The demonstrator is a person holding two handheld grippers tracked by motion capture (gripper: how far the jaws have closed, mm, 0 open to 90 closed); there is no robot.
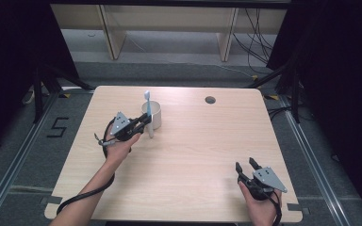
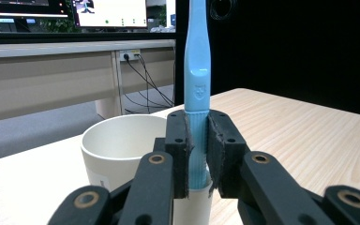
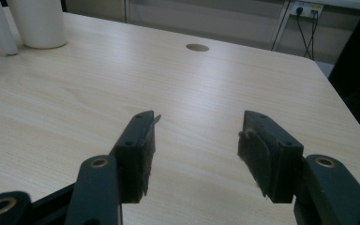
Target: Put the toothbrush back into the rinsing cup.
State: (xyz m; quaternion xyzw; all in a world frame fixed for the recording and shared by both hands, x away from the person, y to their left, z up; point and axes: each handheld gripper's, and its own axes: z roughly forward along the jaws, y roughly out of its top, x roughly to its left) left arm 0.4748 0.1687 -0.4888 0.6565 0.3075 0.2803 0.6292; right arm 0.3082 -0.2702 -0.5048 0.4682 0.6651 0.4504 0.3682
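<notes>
Two grippers are at work on the pale wooden table (image 1: pixel 184 155), and reading from the left of the high view, the left gripper (image 1: pixel 143 121) comes first, in the upper left part of the tabletop. Its jaws are closed tight on the handle of a light blue plastic toothbrush (image 1: pixel 148 113), which stands upright with its head at the top. In the left gripper view the toothbrush (image 2: pixel 197 93) rises through the centre of the frame, pinched low on its ribbed handle between the two black pads, so the grasp itself looks done.

Just right of it in the high view sits a cream round cup (image 1: pixel 153 114), upright and open at the top. The toothbrush stands beside the cup's near wall rather than inside it; its lower end appears to hang outside the rim. By my reading, the pick-up is finished and what remains is to lift the brush over the rim and lower it in.

Further right, past a small round hole (image 1: pixel 210 100) in the tabletop, the right gripper (image 1: pixel 246 165) waits at the lower right, well apart from the cup, jaws spread wide and holding nothing.
</notes>
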